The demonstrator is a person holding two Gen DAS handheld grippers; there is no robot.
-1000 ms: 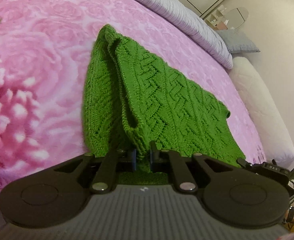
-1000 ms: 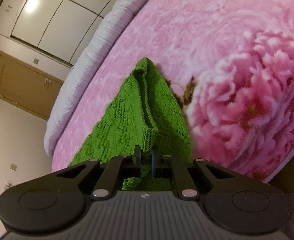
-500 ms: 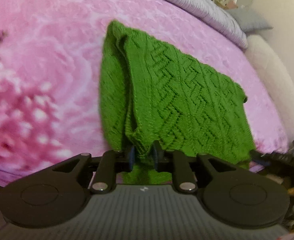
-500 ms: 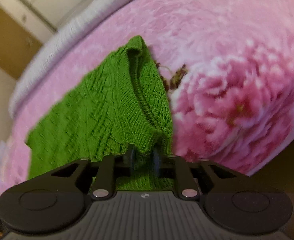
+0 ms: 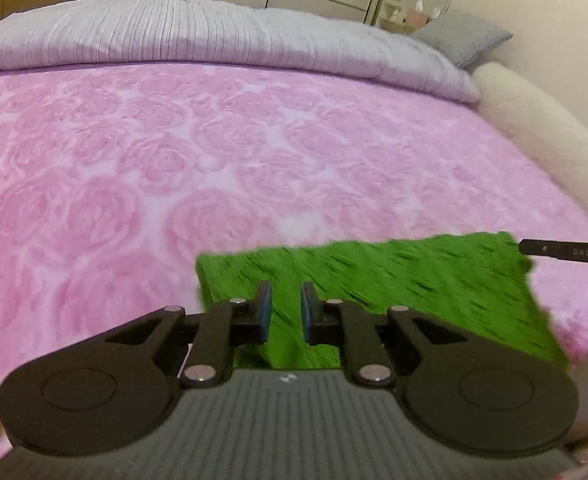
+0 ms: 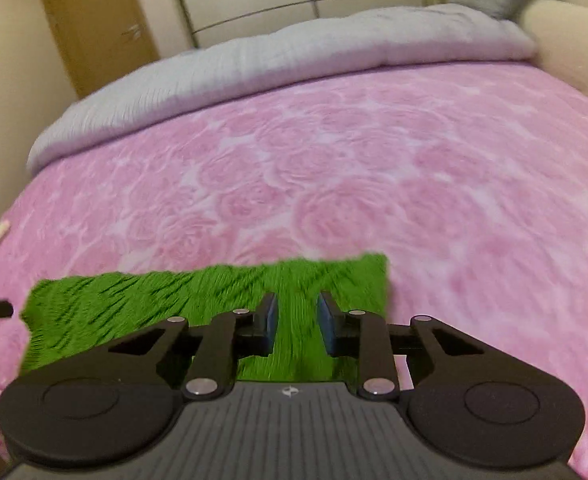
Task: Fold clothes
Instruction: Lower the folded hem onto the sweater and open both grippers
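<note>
While both grippers' fingers stand apart, closing on nothing, the green sweater (image 5: 394, 280) lies crosswise on the bed.

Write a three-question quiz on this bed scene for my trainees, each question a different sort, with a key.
1. True or false: the green knit garment lies flat on the pink blanket.
2. What lies along the bed's far edge? A) grey quilt B) a folded towel C) a suitcase
3. Fill in: the garment's colour is ____.

Key: 1 true; 2 A, the grey quilt; 3 green.
</note>
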